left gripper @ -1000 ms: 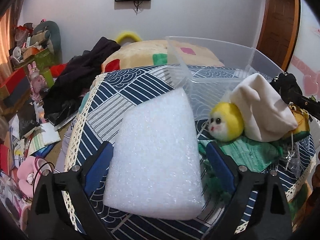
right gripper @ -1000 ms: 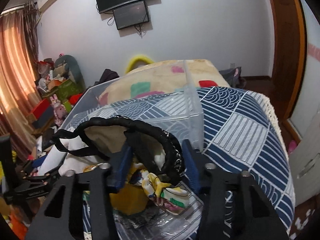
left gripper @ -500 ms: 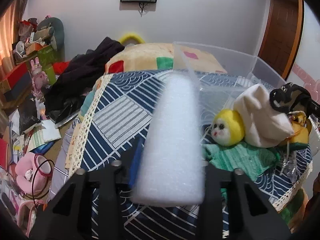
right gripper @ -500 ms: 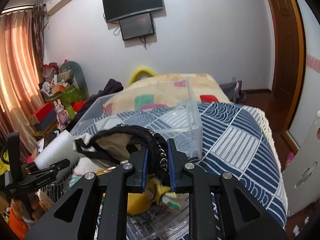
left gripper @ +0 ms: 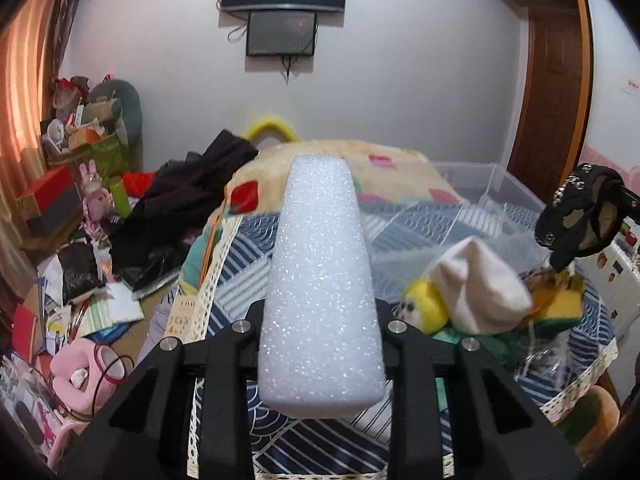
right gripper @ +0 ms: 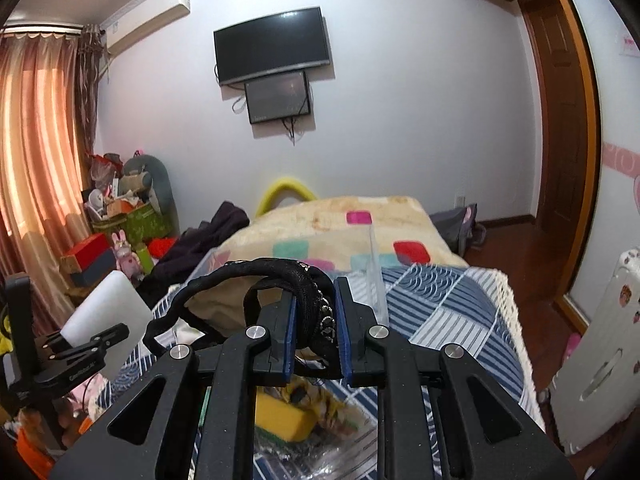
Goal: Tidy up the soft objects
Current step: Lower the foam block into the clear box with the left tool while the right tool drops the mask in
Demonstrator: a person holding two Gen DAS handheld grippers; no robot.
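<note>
Above patterned bedspread (left gripper: 256, 264), foam block (left gripper: 320, 288) sits clamped in left hand-held gripper (left gripper: 320, 330)

Both wrist views look forward, close above the blue patterned bedspread (left gripper: 256, 264), toward the far wall's television (right gripper: 272, 50); both share the clear bin (left gripper: 484, 184) and television.

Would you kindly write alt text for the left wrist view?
The left tool grips a white foam block raised above a blue patterned cloth. To the right lie a yellow plush, a cream hat and a clear bin.
</note>
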